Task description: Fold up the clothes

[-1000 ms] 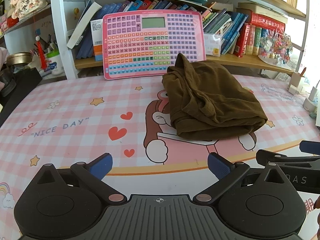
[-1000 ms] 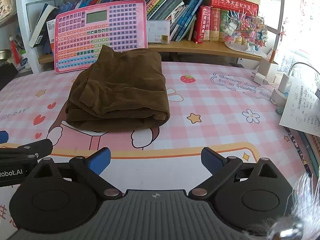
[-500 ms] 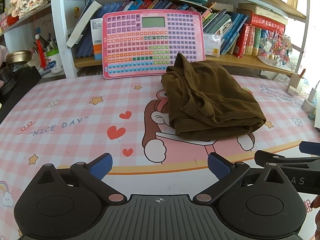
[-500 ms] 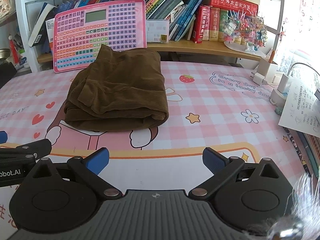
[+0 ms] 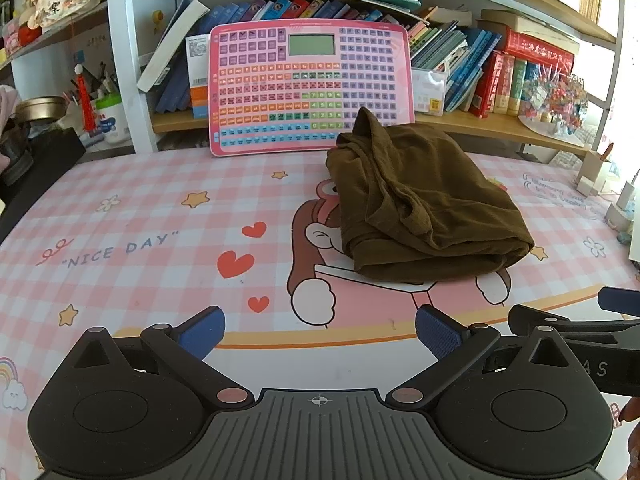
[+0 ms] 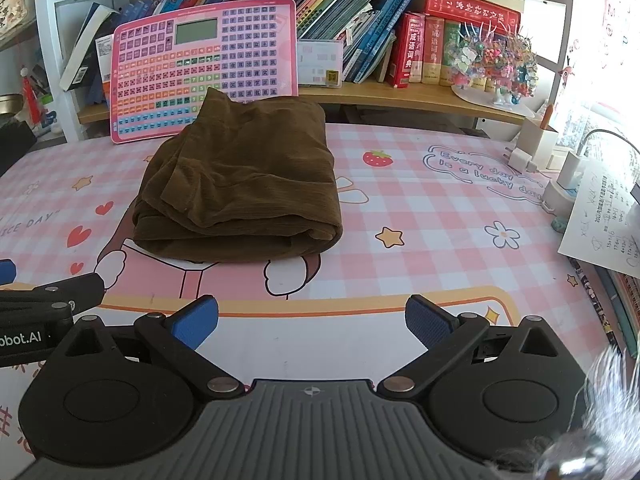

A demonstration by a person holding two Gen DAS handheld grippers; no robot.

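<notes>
A brown garment [image 5: 424, 208] [image 6: 240, 184] lies folded into a thick bundle on the pink checked table mat [image 5: 140, 220] [image 6: 440, 220], its far corner sticking up. My left gripper [image 5: 320, 330] hovers open near the table's front edge, well short of the garment and a little to its left. My right gripper [image 6: 312, 322] is open too, near the front edge, with the bundle ahead and slightly left. Nothing sits between either pair of blue pads. Each gripper shows at the other view's side edge.
A pink keyboard-style toy board [image 5: 310, 88] [image 6: 206, 66] leans against the bookshelf behind the garment. Books [image 6: 416, 48] fill the shelf. Chargers and a cable [image 6: 568, 168] and a paper sheet [image 6: 604, 224] lie at the table's right edge. Dark objects [image 5: 36, 160] sit far left.
Both grippers have drifted very slightly, so the garment appears marginally shifted in view. Both stay open and the garment has not moved.
</notes>
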